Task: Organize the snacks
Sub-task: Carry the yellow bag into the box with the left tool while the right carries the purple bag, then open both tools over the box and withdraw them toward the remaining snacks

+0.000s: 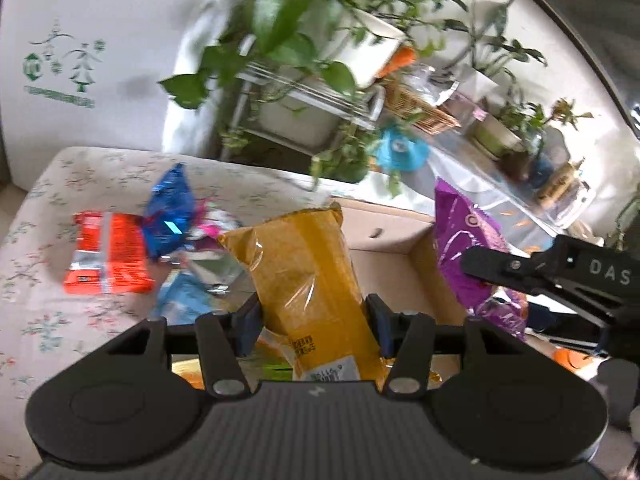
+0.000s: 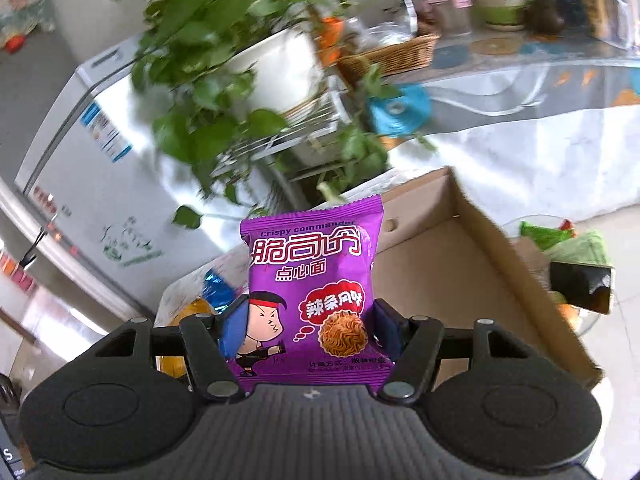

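My left gripper [image 1: 314,326] is shut on a yellow snack packet [image 1: 304,272] and holds it upright above the near edge of an open cardboard box [image 1: 384,236]. My right gripper [image 2: 308,330] is shut on a purple noodle snack packet [image 2: 314,280], upright beside the cardboard box [image 2: 452,276]. The purple packet [image 1: 466,248] and the right gripper's fingers [image 1: 492,266] also show at the right of the left wrist view. An orange packet [image 1: 108,256], a blue packet [image 1: 170,216] and other wrappers lie on the floral cloth surface [image 1: 80,184].
A leafy plant on a wire stand [image 1: 304,92] rises behind the box. A white fridge [image 1: 80,52] stands at the left. A glass table [image 2: 520,92] with pots and a wicker basket [image 2: 392,54] is behind. A dark phone-like item [image 2: 582,286] lies at the right.
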Demonstrator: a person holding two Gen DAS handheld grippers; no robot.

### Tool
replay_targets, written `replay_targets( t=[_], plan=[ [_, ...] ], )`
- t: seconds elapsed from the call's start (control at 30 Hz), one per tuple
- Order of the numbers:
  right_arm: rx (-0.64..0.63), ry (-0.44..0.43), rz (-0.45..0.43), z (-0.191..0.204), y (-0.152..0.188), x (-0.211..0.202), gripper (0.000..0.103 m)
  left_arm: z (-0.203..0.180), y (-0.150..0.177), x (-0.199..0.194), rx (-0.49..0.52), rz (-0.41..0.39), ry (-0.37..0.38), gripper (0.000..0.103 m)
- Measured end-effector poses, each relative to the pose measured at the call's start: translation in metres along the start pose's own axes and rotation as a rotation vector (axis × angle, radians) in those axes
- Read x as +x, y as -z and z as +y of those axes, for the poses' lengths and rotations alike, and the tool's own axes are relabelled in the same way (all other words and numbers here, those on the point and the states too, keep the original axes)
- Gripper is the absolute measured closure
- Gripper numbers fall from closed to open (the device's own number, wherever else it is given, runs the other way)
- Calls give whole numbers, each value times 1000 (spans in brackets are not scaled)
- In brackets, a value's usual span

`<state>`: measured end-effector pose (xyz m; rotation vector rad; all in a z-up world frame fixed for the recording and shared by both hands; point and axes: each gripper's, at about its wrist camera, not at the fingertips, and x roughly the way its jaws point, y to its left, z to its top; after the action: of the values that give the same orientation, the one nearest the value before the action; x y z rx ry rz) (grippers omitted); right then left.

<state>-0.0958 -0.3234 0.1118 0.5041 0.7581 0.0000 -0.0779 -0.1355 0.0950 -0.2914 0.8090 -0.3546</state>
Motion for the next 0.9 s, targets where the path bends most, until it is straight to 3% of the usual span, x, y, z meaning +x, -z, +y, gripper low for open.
replay_targets(
  t=[0.37, 0.77, 0.83, 0.9],
  plan=[
    [71, 95, -27, -24, -3, -5, 32, -50, 3, 35, 15, 55, 84, 50],
    [196, 193, -22, -50, -4, -2, 36, -70, 14, 79, 4, 148, 92, 50],
    [223, 189, -12, -54, -4, 0, 35, -73, 14, 81, 7, 147, 102, 45],
    [237, 179, -16, -55, -5, 0, 33, -75, 12, 78, 17, 131, 110, 26]
  ],
)
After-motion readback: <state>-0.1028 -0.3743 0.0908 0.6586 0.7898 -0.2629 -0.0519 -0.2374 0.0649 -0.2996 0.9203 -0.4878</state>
